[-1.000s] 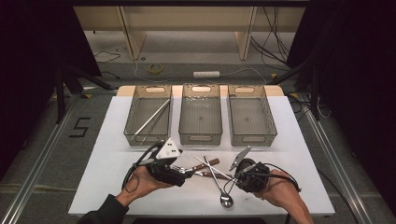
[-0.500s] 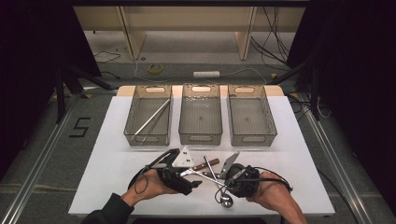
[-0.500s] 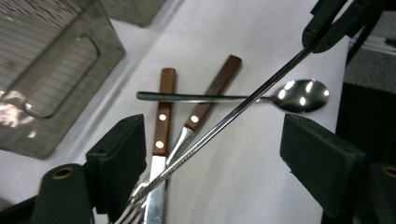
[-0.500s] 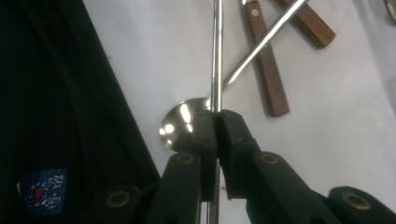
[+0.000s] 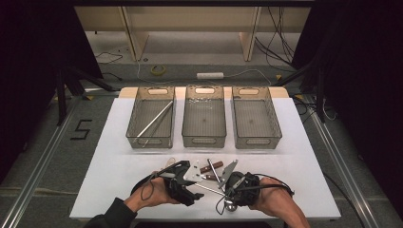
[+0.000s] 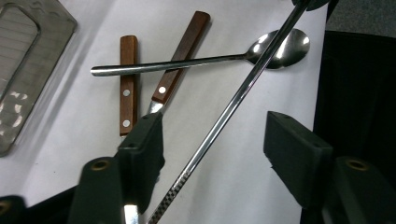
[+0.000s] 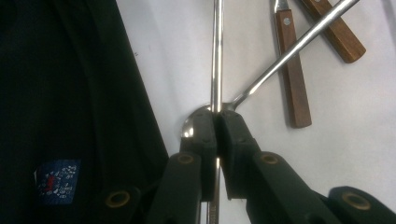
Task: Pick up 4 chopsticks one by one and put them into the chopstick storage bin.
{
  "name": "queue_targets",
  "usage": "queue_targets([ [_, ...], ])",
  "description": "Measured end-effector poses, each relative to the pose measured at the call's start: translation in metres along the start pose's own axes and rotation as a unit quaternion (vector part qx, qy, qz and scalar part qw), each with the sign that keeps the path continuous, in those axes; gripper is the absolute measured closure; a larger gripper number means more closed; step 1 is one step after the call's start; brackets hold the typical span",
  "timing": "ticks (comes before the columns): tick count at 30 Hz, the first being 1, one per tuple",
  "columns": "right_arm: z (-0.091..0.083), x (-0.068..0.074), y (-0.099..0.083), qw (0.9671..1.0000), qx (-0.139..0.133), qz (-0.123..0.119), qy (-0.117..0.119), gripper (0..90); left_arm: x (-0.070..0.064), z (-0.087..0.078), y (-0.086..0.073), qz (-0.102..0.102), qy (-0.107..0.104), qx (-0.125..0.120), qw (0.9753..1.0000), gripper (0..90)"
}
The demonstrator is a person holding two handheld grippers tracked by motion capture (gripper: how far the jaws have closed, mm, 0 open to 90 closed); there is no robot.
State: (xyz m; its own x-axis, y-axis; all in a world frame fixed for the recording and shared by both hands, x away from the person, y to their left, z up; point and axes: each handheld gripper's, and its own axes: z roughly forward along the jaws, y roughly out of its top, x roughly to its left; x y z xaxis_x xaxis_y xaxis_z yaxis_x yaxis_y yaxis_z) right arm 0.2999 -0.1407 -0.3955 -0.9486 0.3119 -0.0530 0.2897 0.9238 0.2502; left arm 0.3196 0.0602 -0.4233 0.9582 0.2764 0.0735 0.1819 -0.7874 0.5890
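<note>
chopstick [image 7: 216, 56] pinched by right gripper [image 7: 217, 122]; left gripper [image 6: 212, 140] spread; white table [image 5: 119, 166], dark room.

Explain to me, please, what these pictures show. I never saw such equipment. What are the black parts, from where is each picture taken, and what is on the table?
A person sits at a white table and holds a hand tool with a two-jaw claw in each hand. There is no robot arm.

The high view looks down from above the person. In it you see the left claw, the right claw, and three clear bins at the far side. The left bin holds long metal sticks.

The other two pictures come from small cameras riding on the claws, looking along their black jaws.

On the table lie a spoon and two wooden-handled utensils; their working ends are hidden.

The right claw is shut on a thin metal chopstick. The left claw is open, with the same chopstick passing between its jaws.
</note>
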Motion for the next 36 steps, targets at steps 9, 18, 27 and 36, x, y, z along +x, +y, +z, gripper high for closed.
queue_targets([
  [9, 0.0, 0.004, 0.002, 0.9999, -0.002, -0.015, 0.005, 86.0, -0.003, 0.003, -0.001, 0.02, -0.011, 0.014, 0.9996, 50.0],
  [18, 0.001, 0.005, 0.002, 0.9994, -0.002, -0.034, 0.01, 85.9, -0.007, 0.002, -0.002, 0.042, -0.026, 0.022, 0.9986, 62.4],
  [27, 0.002, 0.007, 0.002, 0.9986, -0.003, -0.047, 0.021, 85.8, -0.008, 0.001, -0.002, 0.059, -0.042, 0.028, 0.997, 75.0],
  [36, 0.003, -0.002, -0.003, 0.9988, -0.014, -0.038, 0.028, 77.6, -0.014, 0.003, -0.006, 0.085, -0.087, 0.031, 0.9921, 85.2],
])
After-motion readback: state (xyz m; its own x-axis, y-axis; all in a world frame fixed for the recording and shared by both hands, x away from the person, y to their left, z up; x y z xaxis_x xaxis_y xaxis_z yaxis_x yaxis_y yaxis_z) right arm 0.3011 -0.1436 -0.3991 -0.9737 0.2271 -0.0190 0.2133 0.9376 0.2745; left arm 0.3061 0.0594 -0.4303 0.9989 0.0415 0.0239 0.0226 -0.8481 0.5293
